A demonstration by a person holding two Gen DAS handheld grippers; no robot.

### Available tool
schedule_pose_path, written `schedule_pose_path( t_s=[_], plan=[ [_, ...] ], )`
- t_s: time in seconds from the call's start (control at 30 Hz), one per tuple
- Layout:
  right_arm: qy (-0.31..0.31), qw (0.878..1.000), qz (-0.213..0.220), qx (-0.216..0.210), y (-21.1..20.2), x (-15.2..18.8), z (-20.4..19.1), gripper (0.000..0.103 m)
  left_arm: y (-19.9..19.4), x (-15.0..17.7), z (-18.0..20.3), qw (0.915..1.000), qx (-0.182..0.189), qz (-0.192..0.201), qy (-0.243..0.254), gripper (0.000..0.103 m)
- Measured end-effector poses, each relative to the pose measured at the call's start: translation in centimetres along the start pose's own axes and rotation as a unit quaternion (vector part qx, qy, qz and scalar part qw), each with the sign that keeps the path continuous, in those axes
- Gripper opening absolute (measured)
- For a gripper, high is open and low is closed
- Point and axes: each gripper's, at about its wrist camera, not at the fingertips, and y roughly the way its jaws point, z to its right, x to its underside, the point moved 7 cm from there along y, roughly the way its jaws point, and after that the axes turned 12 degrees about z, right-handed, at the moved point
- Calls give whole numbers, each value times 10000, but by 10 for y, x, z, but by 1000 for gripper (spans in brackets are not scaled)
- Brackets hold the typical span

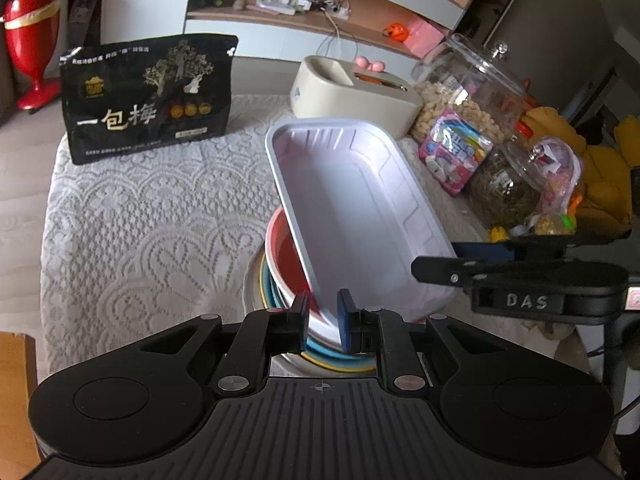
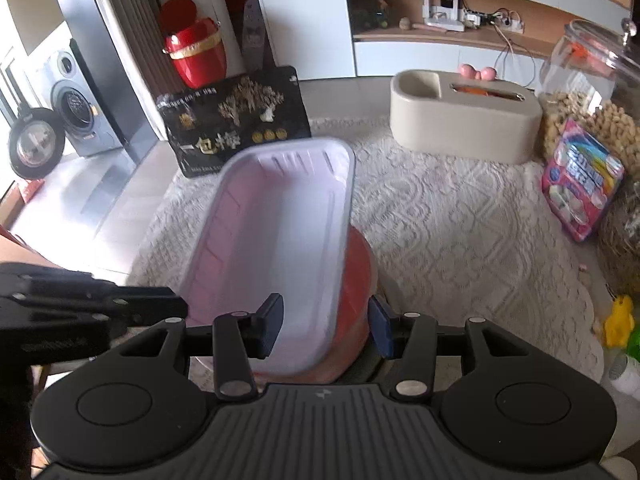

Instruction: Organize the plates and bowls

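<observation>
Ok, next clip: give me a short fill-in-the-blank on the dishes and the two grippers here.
1. The left gripper is shut on the rim of the white rectangular ____.
2. That tray is tilted above a ____ bowl on top of a stack of dishes.
3. The black snack bag stands on the ____ tablecloth.
4. In the right wrist view, the right gripper has the tray's ____ edge between its fingers.

Missing words: tray; red; lace; near
</observation>
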Motion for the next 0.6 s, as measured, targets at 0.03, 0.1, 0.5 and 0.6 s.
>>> schedule_pose_path(
  t_s=[0.03, 0.1, 0.5, 0.6],
  plan=[
    [47, 10000, -45, -14, 1, 3, 0, 47, -2, 0, 0, 10000, 10, 10, -13, 17],
    [83, 9999, -89, -25, 0, 8, -1, 47, -6, -1, -1, 10000, 14, 56, -25, 17],
    [265, 9988, -253, 324, 8, 26, 25, 47, -4, 8, -3, 10000, -81, 2, 6, 17],
    [240, 9988, -256, 339, 9, 30, 27, 47, 1, 11, -4, 9999, -148, -62, 27, 17]
  ],
)
